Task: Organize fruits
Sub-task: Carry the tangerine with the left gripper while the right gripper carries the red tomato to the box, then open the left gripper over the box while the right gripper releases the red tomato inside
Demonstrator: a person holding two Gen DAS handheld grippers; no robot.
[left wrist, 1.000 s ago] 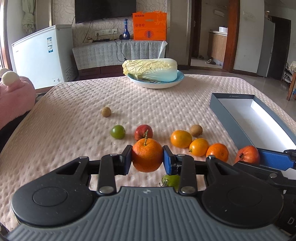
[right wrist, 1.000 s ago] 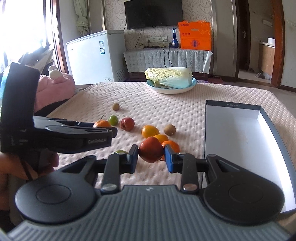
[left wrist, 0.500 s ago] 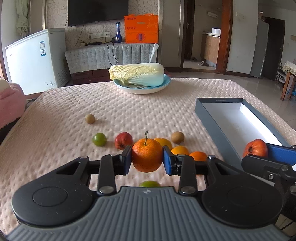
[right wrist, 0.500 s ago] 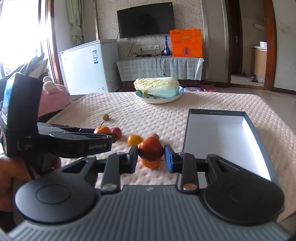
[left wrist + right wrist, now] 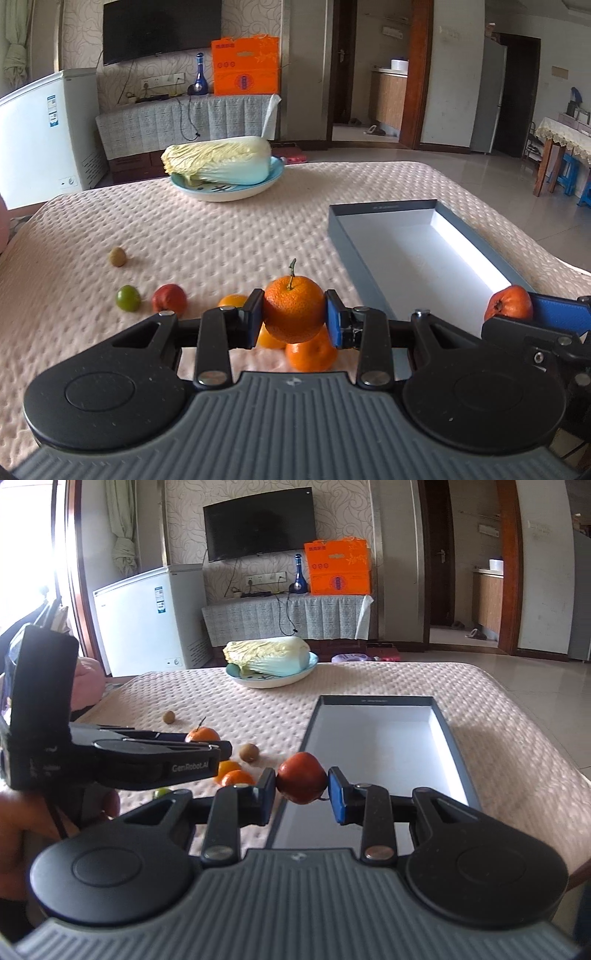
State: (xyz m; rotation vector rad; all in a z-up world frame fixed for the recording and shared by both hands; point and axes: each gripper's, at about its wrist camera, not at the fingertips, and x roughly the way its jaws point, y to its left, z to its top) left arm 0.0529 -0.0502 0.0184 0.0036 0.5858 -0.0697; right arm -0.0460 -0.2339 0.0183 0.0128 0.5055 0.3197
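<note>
We see a bench (image 5: 229, 236) under a dimpled pink cloth. On it lie a plate (image 5: 225, 190) of cabbage, an open grey box (image 5: 345, 236), two kiwis (image 5: 169, 716), a green fruit (image 5: 128, 298), a red fruit (image 5: 169, 298) and loose oranges (image 5: 312, 352).

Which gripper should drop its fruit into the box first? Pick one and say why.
Right. The right gripper holds its red fruit at the box edge; the left gripper holds its orange over the loose fruit beside it.
</note>
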